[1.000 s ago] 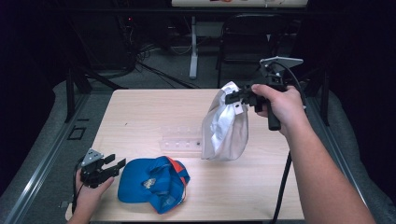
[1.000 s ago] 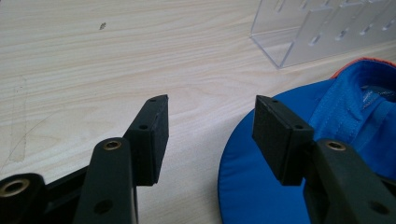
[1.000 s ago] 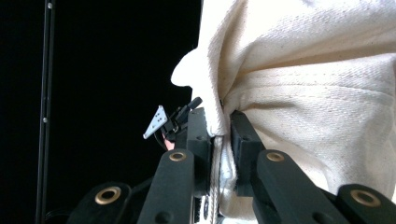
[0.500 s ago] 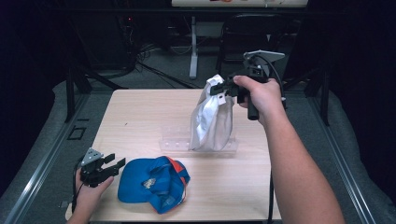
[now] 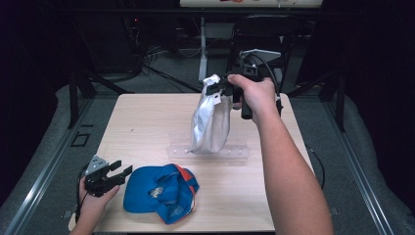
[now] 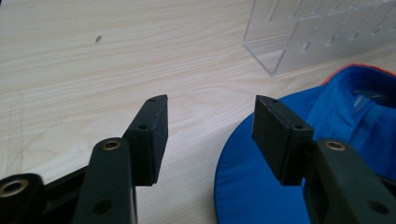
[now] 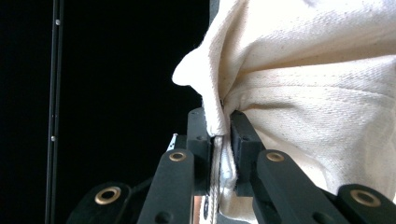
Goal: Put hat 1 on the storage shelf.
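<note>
A white cloth bag [image 5: 210,122] hangs above the middle of the table, its bottom over a clear plastic rack [image 5: 230,152]. My right gripper [image 5: 215,89] is shut on the bag's top edge; in the right gripper view the cream fabric [image 7: 327,93] is pinched between the two jaws [image 7: 218,140]. A blue cap with an orange trim [image 5: 161,192] lies near the table's front edge. My left gripper [image 5: 122,171] rests low at the front left, open, its jaws pointing at the cap's brim [image 6: 243,186] with nothing between them [image 6: 210,126].
The wooden table [image 5: 147,122] has bare room at the left and back. The clear rack's corner [image 6: 275,60] lies just beyond the cap. Cables and a chair [image 5: 264,34] stand on the dark floor behind the table.
My right hand has carried the hanging bag leftward, from the table's right side to over the clear rack. The left gripper and the cap have not moved.
</note>
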